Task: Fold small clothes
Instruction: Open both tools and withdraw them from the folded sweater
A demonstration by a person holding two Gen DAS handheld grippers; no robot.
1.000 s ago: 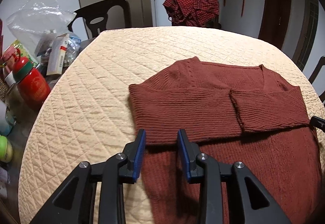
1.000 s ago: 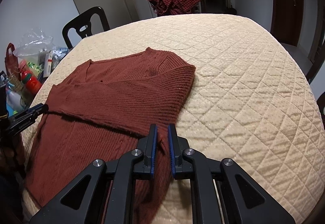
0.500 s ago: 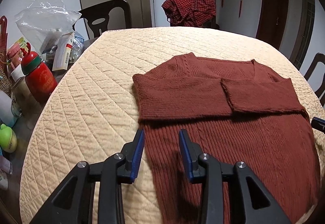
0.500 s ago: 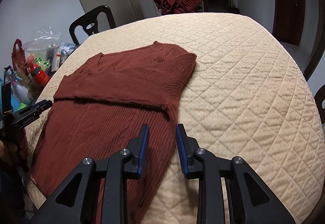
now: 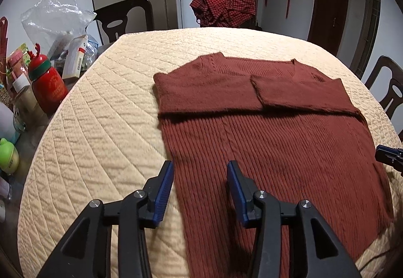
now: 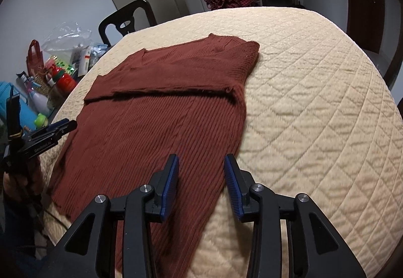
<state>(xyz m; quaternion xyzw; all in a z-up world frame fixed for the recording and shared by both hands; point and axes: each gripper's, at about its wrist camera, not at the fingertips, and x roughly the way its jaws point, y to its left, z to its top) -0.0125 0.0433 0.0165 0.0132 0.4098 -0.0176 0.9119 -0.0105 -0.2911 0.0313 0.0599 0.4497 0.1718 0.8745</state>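
Observation:
A rust-brown ribbed sweater (image 5: 264, 142) lies flat on the quilted cream table cover (image 5: 105, 127), both sleeves folded across its chest. It also shows in the right wrist view (image 6: 156, 127). My left gripper (image 5: 200, 187) is open and empty, hovering above the sweater's near left side. My right gripper (image 6: 201, 182) is open and empty above the sweater's near right edge. The left gripper's tips (image 6: 58, 127) show at the left of the right wrist view; the right gripper's tip (image 5: 389, 154) shows at the right edge of the left wrist view.
Clutter stands at the table's left: a red bottle (image 5: 49, 86), a plastic bag (image 5: 55, 23), boxes and a green toy (image 5: 8, 157). A red checked garment (image 5: 226, 8) hangs over a far chair. Dark chairs (image 5: 388, 86) stand around the table.
Both grippers have pulled back toward the sweater's hem. The right gripper, nearly closed at the folded sleeve's edge, has opened wide. The left gripper stayed open.

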